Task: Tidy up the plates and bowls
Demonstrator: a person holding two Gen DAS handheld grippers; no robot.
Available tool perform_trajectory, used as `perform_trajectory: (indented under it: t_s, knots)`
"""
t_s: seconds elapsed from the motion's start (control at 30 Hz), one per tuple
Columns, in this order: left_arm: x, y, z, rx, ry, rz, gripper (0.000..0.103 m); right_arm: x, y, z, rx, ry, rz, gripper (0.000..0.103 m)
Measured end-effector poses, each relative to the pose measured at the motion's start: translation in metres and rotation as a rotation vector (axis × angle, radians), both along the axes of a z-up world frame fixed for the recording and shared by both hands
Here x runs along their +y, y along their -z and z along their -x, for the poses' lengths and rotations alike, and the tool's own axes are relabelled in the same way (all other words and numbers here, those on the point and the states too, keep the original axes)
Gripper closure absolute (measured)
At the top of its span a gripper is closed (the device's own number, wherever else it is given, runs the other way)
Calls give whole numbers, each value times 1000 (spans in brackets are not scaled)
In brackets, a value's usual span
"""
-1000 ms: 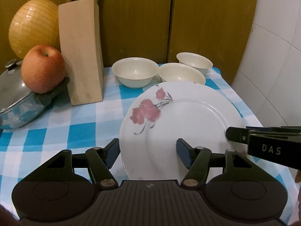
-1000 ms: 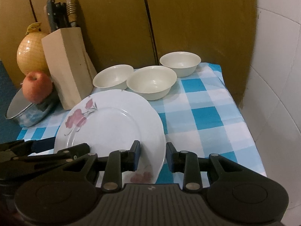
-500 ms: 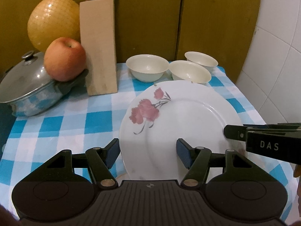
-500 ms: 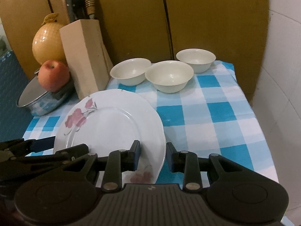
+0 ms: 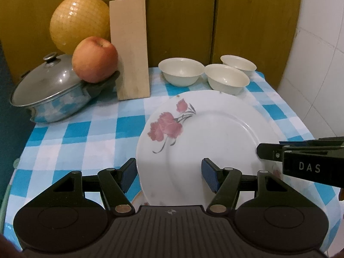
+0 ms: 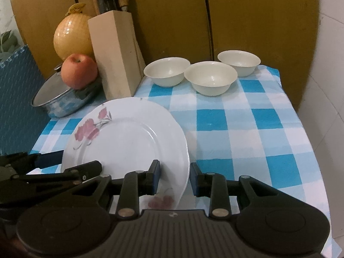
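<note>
bowls ahead, bare cloth rightward

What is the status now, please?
Both claws open, straddling the flowered plate rim: left claw, right claw. Plate tilted. Three bowls behind; nothing in the way.

Right claw straddles right rim of flowered plate; pads stand apart either side of rim, contact unclear. Plate tilted, left edge raised. Left claw enters from left at plate's left edge. Three cream bowls in row at back of checked cloth on counter. Knife block, apple on lidded pot, netted pomelo at left.
</note>
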State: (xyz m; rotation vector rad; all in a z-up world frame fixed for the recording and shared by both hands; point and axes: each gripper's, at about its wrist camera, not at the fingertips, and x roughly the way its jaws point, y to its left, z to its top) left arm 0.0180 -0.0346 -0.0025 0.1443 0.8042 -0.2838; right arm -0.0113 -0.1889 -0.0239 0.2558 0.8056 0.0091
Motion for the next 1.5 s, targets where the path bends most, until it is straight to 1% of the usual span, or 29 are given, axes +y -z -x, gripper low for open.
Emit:
perform_trajectory:
  t_s: [0.3,0.67,1.5]
  knots:
    - [8,2,13,-4,-5,-26,32,10,3,8,16,-25,-3,77]
    - [15,6,23,10,-11,-45,32,21,9,16,38,-55,3,77]
    - [17,10,36,13,-2,-68,31,26,12,28,56,-79,4,77]
